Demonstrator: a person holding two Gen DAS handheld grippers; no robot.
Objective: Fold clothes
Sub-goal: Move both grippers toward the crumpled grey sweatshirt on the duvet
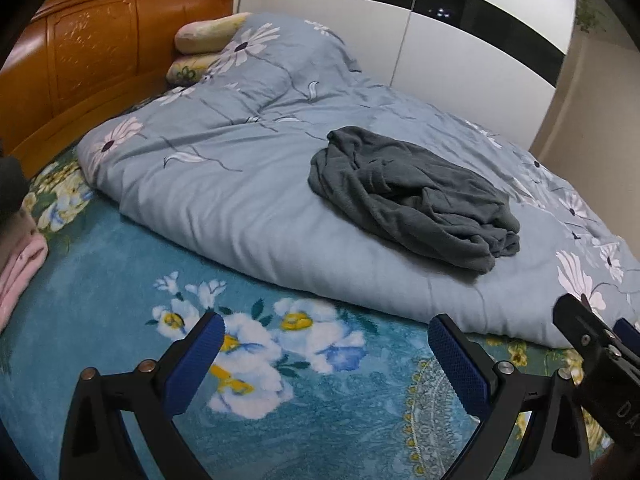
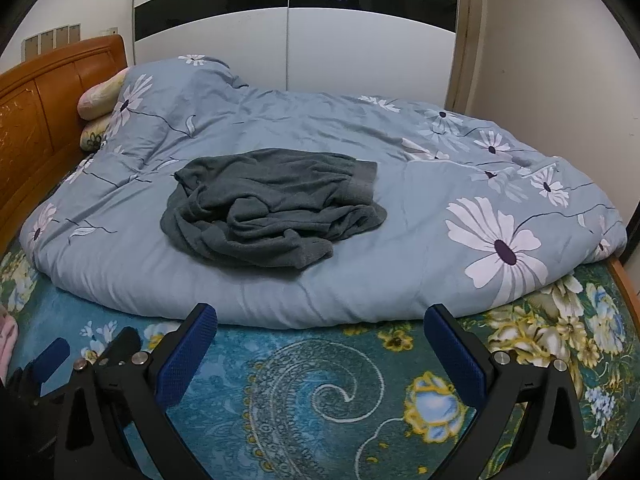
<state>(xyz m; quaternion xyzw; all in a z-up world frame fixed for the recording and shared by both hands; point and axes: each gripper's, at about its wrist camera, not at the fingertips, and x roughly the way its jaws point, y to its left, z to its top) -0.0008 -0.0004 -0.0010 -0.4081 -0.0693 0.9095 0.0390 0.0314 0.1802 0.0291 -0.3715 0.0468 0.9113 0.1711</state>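
Garment: a dark grey piece of clothing (image 2: 272,208), all crumpled in a heap, not folded at all. Can't tell if it's a sweater or pants.
Where it sits: on top of the pale blue floral duvet (image 2: 400,240), roughly mid-bed, closer to the near edge than to the pillows.
Left gripper (image 1: 324,356): jaws spread wide, nothing between the blue pads, hovering over the teal flowered blanket (image 1: 120,272) short of the duvet's edge.
Right gripper (image 2: 320,344): same deal, wide open and holding nothing, also over the teal blanket, just beside the left one. Its tip pokes into the left camera's lower right corner.
Gap to garment: both grippers are apart from it, no contact.
Pillows (image 1: 208,46): two stacked against the orange wooden headboard (image 1: 100,52), partly under the duvet.
Pink cloth (image 1: 20,272): folded-looking bundle at the far left edge.
Background: white wardrobe (image 2: 320,52) with a black band behind the bed.
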